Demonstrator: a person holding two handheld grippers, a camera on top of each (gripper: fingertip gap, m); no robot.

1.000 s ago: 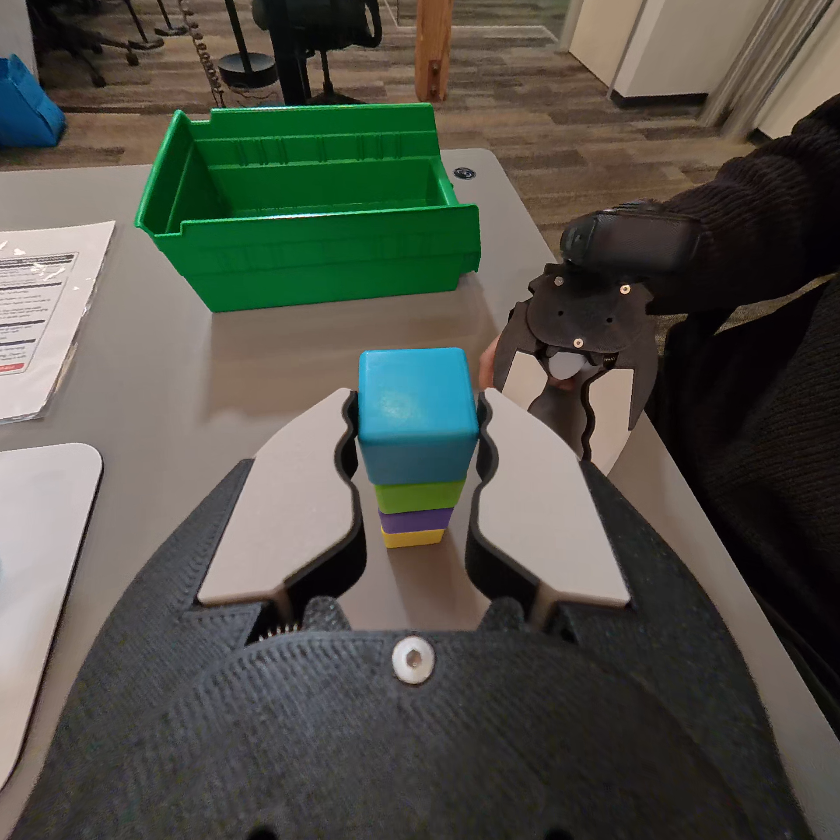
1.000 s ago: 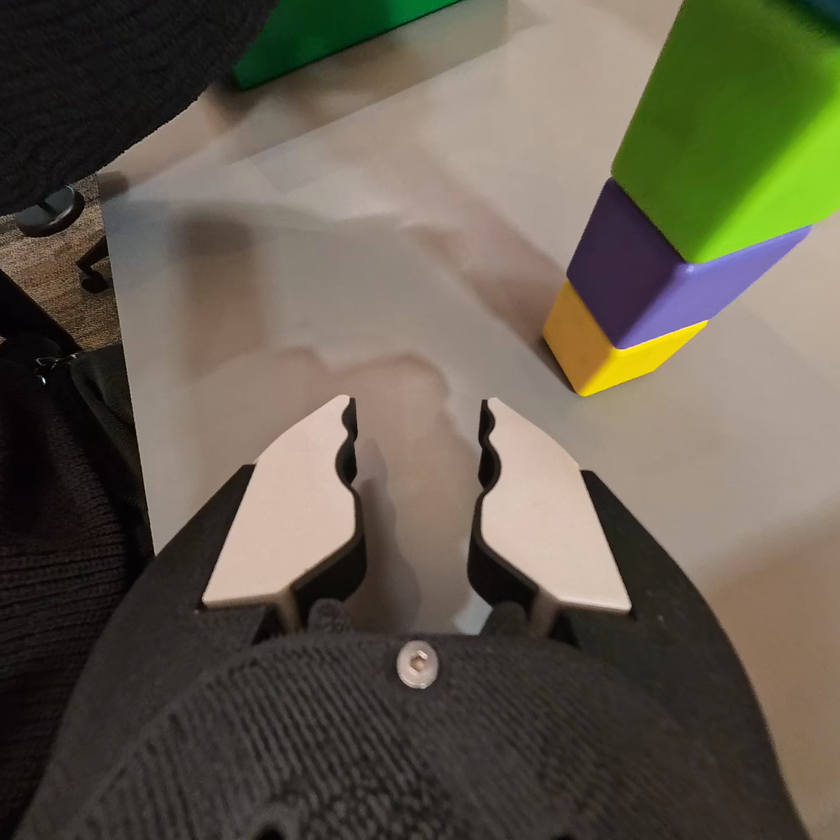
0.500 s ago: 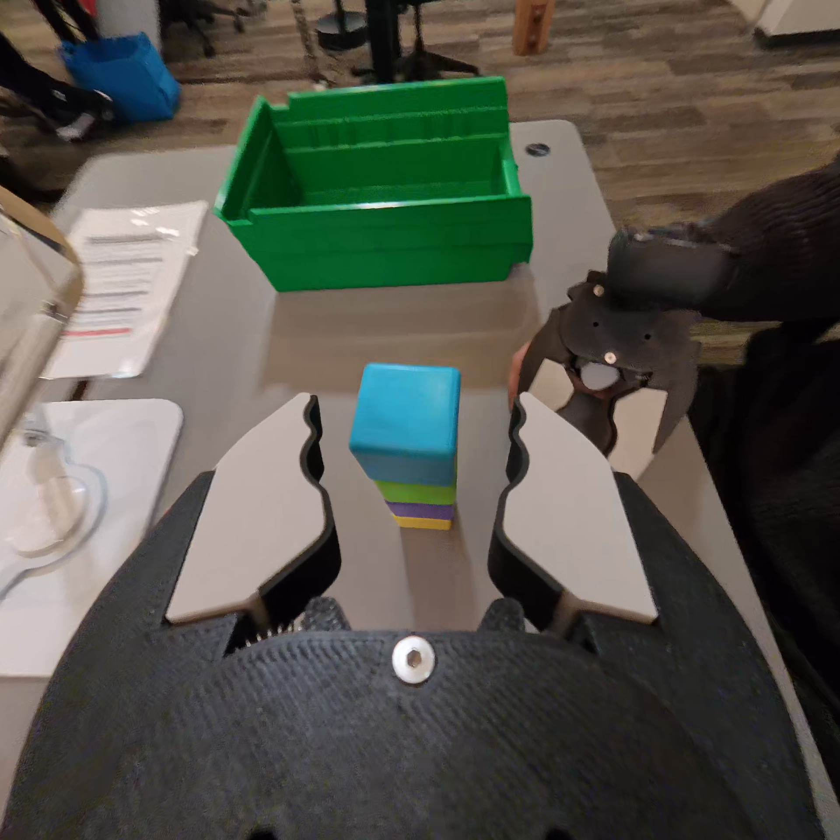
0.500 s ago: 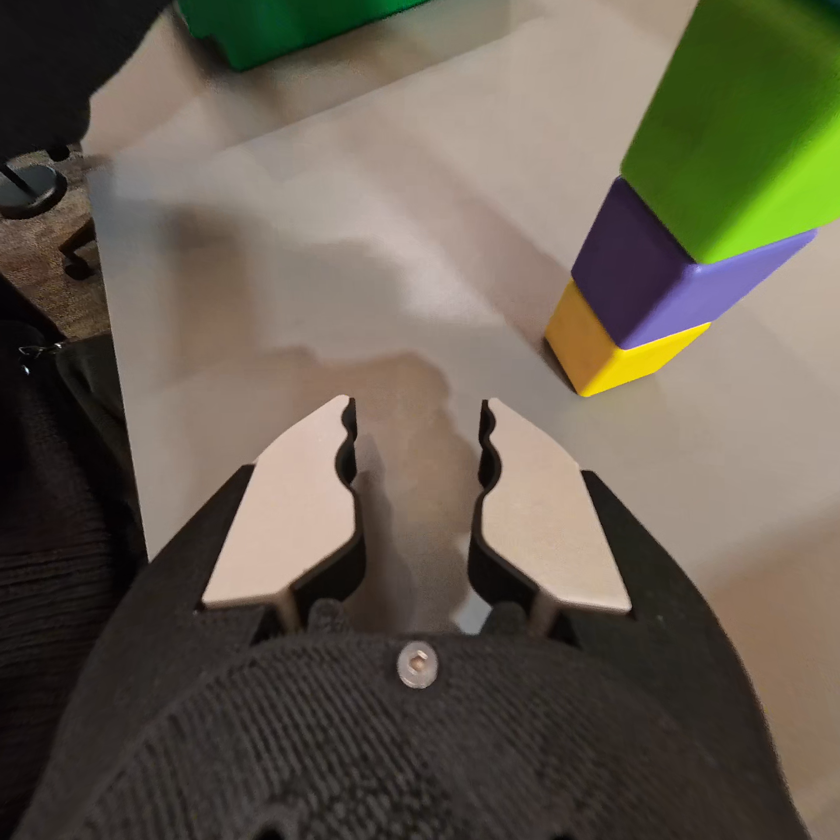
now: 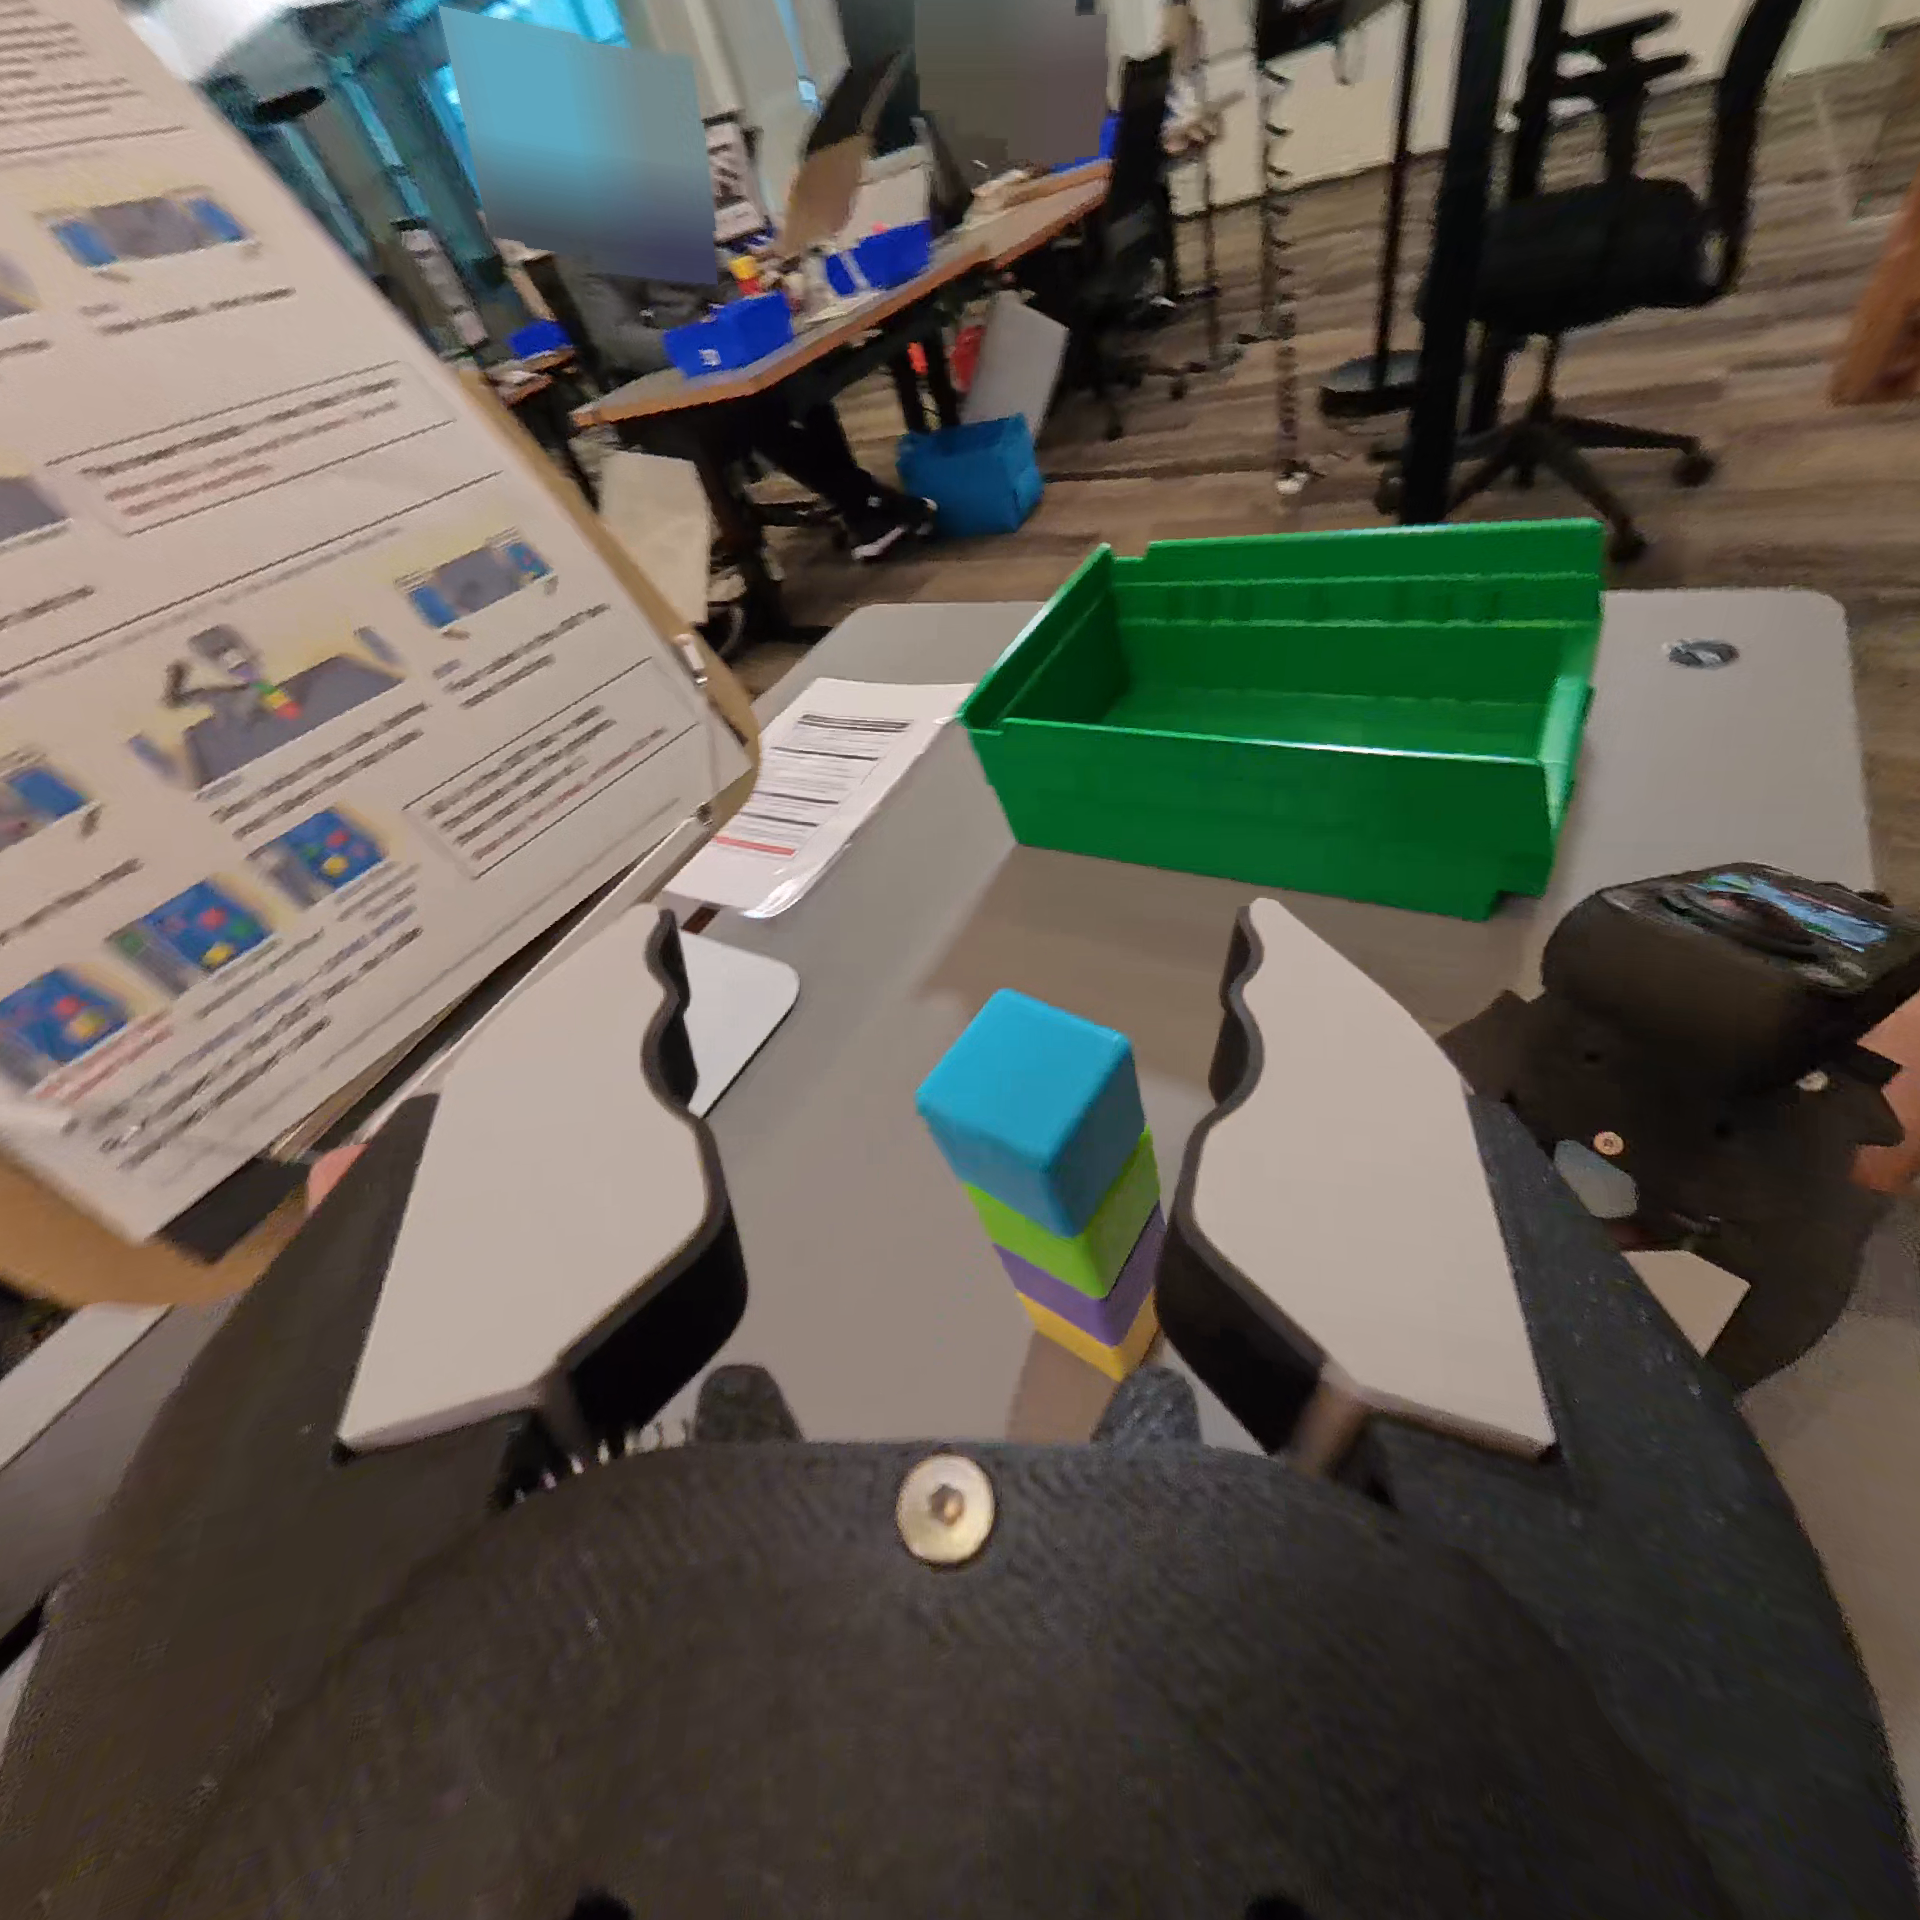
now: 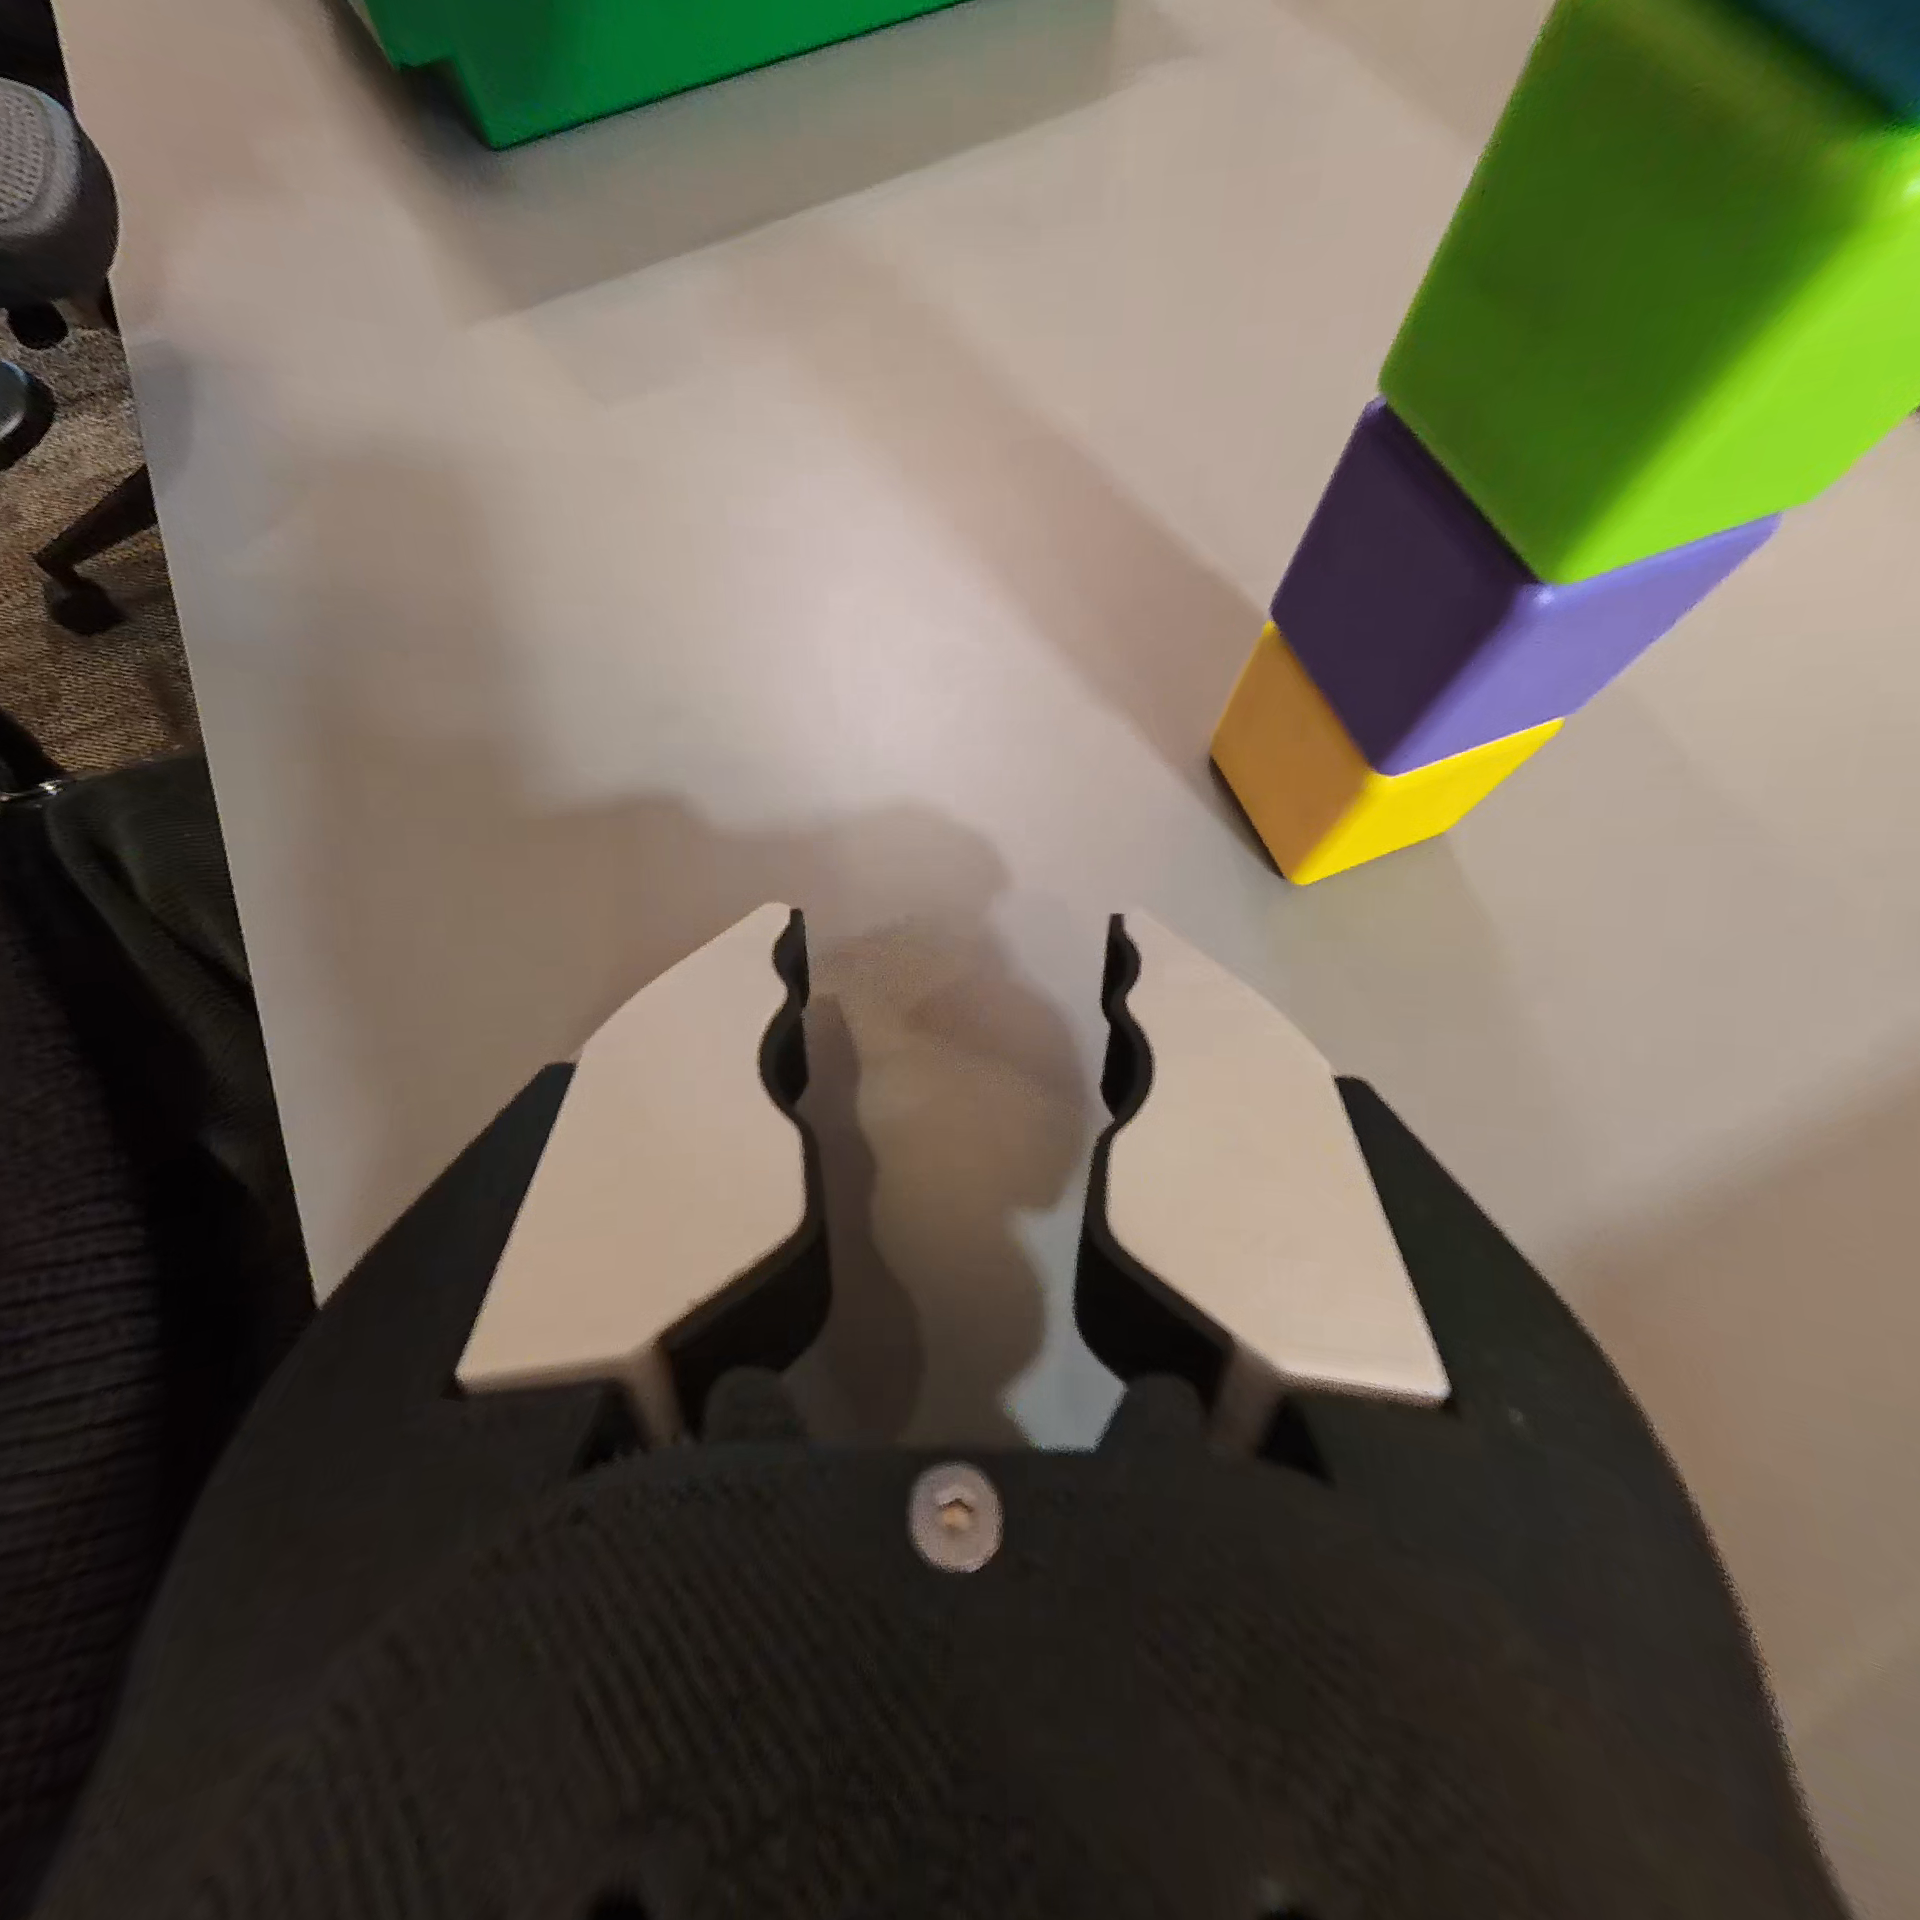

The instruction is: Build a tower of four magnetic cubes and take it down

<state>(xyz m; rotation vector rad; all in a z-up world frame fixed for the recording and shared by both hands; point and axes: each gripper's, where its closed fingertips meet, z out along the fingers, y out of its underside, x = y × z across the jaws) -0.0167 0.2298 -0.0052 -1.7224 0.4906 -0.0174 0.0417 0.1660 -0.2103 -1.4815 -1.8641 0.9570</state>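
Left gripper (image 5: 951, 971) let go of blue cube (image 5: 1029, 1107), jaws now spread wide, pulled up & back from stack, cube sits between jaws untouched, instruction board (image 5: 260, 623) now left of jaws.

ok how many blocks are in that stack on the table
4, in one tower on the grey table: yellow block at the bottom, purple block on it, lime green block next, blue block on top.

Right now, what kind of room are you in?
It looks like an open office or lab workspace. Behind the grey table with the green bin stand black office chairs, more desks with small blue bins, and wood-look flooring.
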